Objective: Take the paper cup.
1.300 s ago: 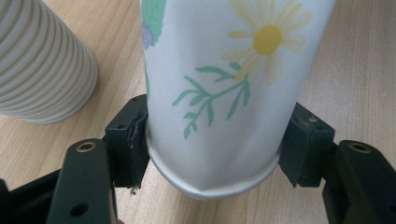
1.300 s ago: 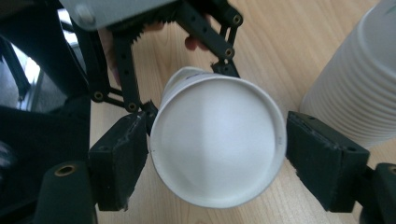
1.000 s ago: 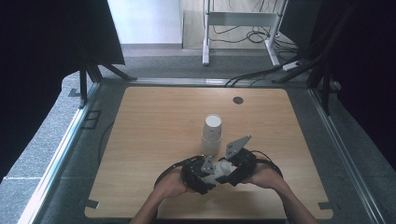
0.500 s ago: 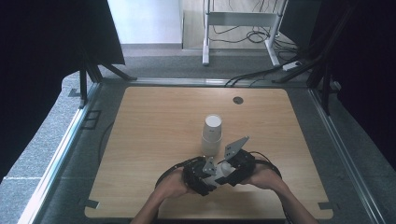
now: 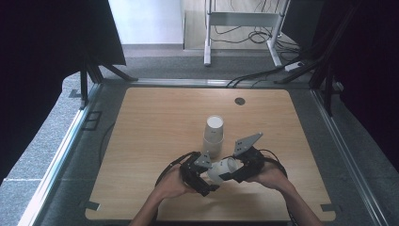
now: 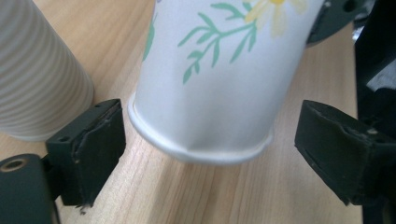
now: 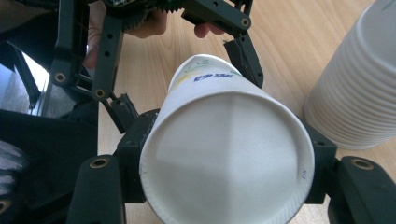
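A white paper cup with a green leaf and flower print (image 5: 221, 170) lies on its side just above the table, between both grippers. My right gripper (image 7: 226, 161) is shut on its wide open end, a jaw on each side of the rim. My left gripper (image 6: 217, 140) is open. Its jaws have just been opening, and the cup's narrow base (image 6: 205, 93) sits between the pads without touching them. In the right gripper view the left gripper (image 7: 182, 60) stands spread behind the cup (image 7: 224, 158). A stack of ribbed white cups (image 5: 214, 134) stands upside down just beyond the hands.
The cup stack (image 6: 37, 70) is close to the left jaw and also near the right gripper (image 7: 359, 84). The wooden table (image 5: 155, 122) has a small dark grommet (image 5: 240, 100) at the back. Black curtains and cables surround the table.
Both hands stay near the front edge with the cup between them. The cup and the stack keep their places in the high view.
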`<move>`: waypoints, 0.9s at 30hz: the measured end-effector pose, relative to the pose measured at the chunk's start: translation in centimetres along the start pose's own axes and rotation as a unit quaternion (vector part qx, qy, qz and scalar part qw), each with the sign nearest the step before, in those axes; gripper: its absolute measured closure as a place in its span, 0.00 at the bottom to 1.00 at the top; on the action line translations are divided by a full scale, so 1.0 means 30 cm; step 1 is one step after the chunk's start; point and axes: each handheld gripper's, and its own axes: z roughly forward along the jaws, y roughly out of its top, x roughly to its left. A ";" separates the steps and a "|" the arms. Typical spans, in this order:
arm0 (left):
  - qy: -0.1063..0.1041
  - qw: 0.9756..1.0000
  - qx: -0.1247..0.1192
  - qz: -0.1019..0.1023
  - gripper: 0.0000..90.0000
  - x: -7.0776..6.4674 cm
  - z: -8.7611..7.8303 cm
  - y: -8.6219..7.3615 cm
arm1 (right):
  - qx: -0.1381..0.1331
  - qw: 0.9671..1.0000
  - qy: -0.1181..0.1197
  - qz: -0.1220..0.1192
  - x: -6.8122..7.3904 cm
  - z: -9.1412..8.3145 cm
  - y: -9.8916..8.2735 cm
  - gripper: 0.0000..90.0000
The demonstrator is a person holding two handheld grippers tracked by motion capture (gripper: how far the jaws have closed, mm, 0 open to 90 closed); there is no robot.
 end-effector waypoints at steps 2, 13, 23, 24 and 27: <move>-0.004 1.000 -0.028 -0.012 0.05 0.004 -0.019 0.001 | -0.014 1.000 0.001 0.006 -0.003 -0.015 -0.003 0.41; -0.015 0.993 -0.110 -0.032 0.05 0.027 -0.094 -0.008 | -0.068 0.998 0.003 0.016 -0.013 -0.055 -0.018 0.41; -0.014 0.986 -0.164 -0.030 0.10 0.032 -0.128 -0.018 | -0.126 0.992 0.008 0.021 -0.018 -0.082 -0.037 0.41; -0.015 0.985 -0.168 -0.028 0.11 0.031 -0.130 -0.018 | -0.132 0.991 0.010 0.019 -0.017 -0.083 -0.039 0.41; -0.019 0.983 -0.179 -0.024 0.14 0.029 -0.133 -0.020 | -0.148 0.989 0.018 0.015 -0.016 -0.083 -0.046 0.41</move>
